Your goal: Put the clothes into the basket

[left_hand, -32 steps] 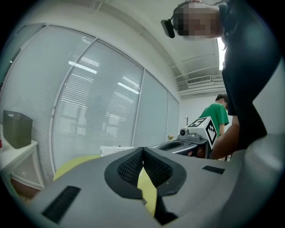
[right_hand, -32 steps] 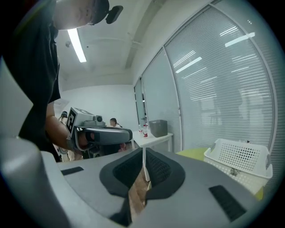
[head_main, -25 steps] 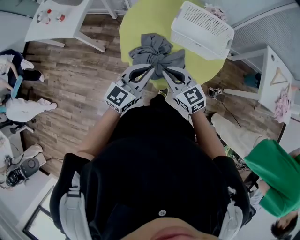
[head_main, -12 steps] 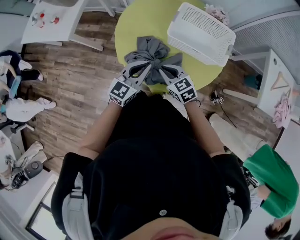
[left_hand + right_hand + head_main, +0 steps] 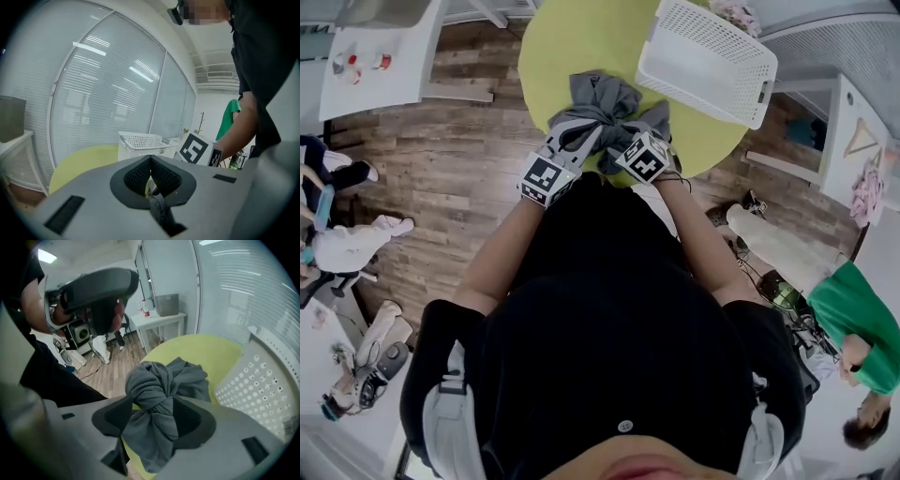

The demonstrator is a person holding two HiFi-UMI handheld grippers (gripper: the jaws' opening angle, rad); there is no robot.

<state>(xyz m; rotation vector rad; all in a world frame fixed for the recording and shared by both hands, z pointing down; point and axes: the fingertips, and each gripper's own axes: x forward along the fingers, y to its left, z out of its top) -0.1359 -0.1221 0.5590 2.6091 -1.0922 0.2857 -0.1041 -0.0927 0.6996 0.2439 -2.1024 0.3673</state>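
A crumpled grey garment (image 5: 605, 94) lies on the round yellow table (image 5: 572, 47), just left of the white perforated basket (image 5: 703, 56). Both grippers meet at its near edge. My left gripper (image 5: 598, 129) is shut, its tips (image 5: 151, 161) touching with a thin dark strip of the cloth pinched between them. The jaws of my right gripper (image 5: 623, 136) are opening: in the right gripper view the gripper (image 5: 152, 399) has a knotted bunch of the garment (image 5: 164, 380) loose between wide-set pads. The basket (image 5: 262, 380) stands tilted close on the right.
A white side table (image 5: 375, 47) with small red items stands far left on the wood floor. White furniture (image 5: 853, 141) is at the right, and a person in green (image 5: 853, 309) lower right. People sit at the left edge.
Both grippers have moved forward over the table with the garment. The right gripper has turned and come closer to the left one.
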